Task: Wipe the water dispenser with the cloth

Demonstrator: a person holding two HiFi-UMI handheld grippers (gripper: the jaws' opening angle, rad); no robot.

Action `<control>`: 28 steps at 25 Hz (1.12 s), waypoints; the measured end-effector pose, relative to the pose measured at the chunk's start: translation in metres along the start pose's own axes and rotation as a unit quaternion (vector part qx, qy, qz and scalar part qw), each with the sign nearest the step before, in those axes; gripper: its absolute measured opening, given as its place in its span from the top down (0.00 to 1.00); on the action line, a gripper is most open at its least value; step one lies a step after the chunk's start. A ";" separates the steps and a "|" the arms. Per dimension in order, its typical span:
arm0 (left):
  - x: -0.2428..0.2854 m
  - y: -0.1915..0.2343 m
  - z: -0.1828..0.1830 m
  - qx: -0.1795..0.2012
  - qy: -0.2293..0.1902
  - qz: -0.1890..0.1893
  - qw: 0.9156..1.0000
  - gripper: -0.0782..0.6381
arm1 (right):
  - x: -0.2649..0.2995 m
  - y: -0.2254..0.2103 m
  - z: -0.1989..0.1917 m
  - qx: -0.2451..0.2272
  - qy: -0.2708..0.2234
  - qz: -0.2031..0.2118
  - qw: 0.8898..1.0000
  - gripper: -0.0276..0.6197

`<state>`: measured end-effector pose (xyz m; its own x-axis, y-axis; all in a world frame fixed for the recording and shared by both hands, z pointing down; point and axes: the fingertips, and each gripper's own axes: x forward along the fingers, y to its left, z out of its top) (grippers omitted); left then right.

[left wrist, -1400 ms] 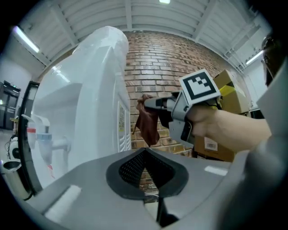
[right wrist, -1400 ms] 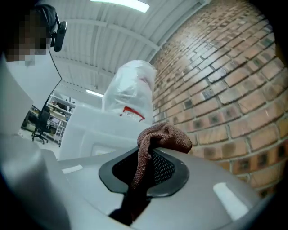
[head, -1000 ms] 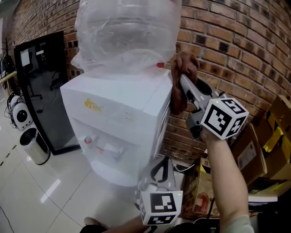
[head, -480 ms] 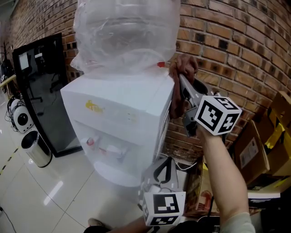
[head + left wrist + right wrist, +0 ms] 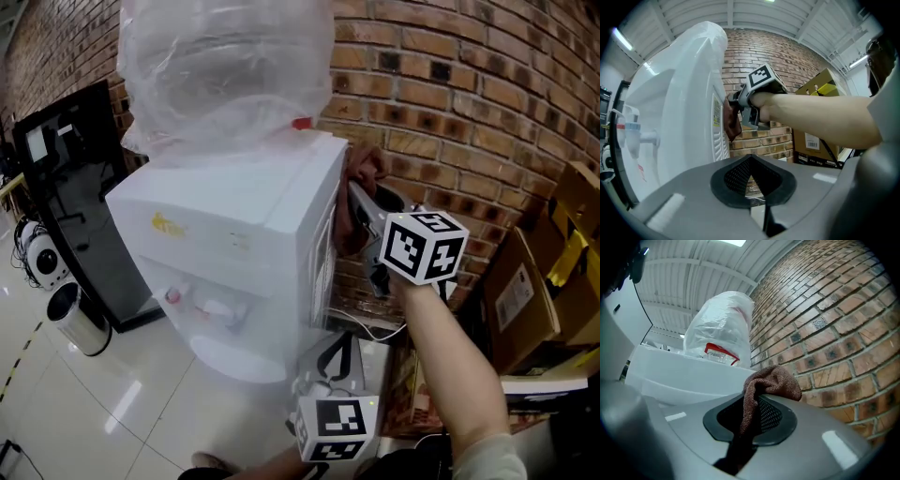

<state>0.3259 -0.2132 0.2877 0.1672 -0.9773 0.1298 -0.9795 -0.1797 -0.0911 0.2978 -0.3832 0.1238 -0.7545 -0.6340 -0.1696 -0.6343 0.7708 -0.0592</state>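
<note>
The white water dispenser [image 5: 234,234] stands against the brick wall, with a plastic-wrapped bottle [image 5: 220,70] on top. My right gripper [image 5: 352,192] is shut on a brown cloth [image 5: 348,223] and holds it against the upper part of the dispenser's right side, near the back corner. In the right gripper view the cloth [image 5: 771,380] bunches out over the shut jaws [image 5: 757,405]. The left gripper view shows the cloth [image 5: 731,121] touching the vented side panel [image 5: 717,136]. My left gripper [image 5: 341,337] hangs low beside the dispenser's base, shut and holding nothing [image 5: 750,160].
The brick wall [image 5: 450,103] runs close behind and to the right of the dispenser. Cardboard boxes [image 5: 539,281] are stacked at the right. A black cabinet [image 5: 66,187] and a steel bin [image 5: 75,314] stand at the left. A white cable [image 5: 370,330] lies by the dispenser's foot.
My right gripper has slid the cloth down from the dispenser's top back corner onto its right side. The left gripper has sunk slightly and stays shut.
</note>
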 end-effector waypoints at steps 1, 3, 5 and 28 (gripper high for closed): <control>0.001 0.000 -0.002 -0.001 0.002 0.001 1.000 0.89 | 0.000 -0.001 -0.004 0.001 0.003 0.001 1.000 0.85; 0.004 -0.001 -0.004 -0.003 0.004 0.001 1.000 0.89 | -0.001 -0.003 -0.012 0.003 0.009 0.002 1.000 0.85; 0.007 -0.003 -0.007 -0.006 0.006 0.001 1.000 0.89 | -0.002 -0.005 -0.022 0.003 0.017 0.001 1.000 0.85; 0.009 -0.009 -0.109 -0.011 0.081 -0.002 0.997 0.89 | -0.027 -0.011 -0.200 0.063 0.109 -0.003 0.992 0.85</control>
<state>0.3240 -0.2078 0.3975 0.1518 -0.9456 0.2877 -0.9816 -0.1784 -0.0682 0.2919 -0.3872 0.3254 -0.7783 -0.6262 0.0461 -0.6227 0.7603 -0.1849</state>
